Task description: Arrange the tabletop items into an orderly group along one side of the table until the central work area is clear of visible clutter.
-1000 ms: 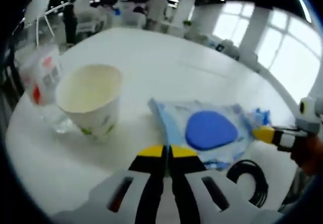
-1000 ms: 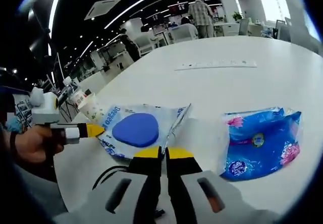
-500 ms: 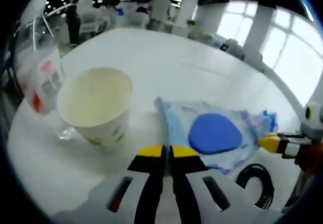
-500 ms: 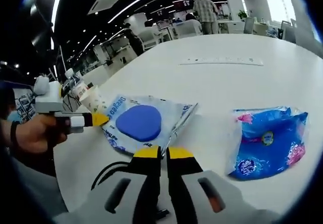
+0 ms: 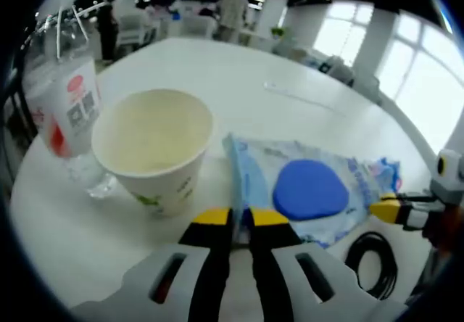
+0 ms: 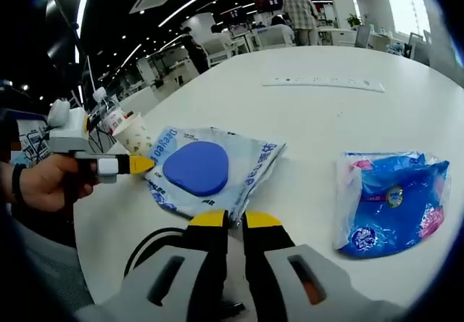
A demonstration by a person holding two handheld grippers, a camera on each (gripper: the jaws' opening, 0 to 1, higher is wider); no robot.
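A flat wipes pack with a blue oval lid (image 5: 308, 190) (image 6: 196, 168) lies on the white table (image 5: 210, 68). My left gripper (image 5: 241, 219) is shut on the pack's edge beside a white paper cup (image 5: 156, 148); it comes into the right gripper view (image 6: 141, 164) from the left, at the pack's corner. My right gripper (image 6: 235, 220) is shut on the opposite corner, and its yellow tip (image 5: 380, 209) shows at the right of the left gripper view. A clear plastic bottle (image 5: 61, 108) with a red-and-white label stands just behind the cup.
A shiny blue bag (image 6: 388, 202) lies on the table to the right of the pack. A coiled black cable (image 5: 373, 264) (image 6: 156, 246) sits near the table edge. A long white strip (image 6: 322, 83) lies farther back. People and desks fill the room behind.
The left gripper has come closer to the paper cup and bottle, with the wipes pack staying at its tips. The right gripper stays at the pack's other corner.
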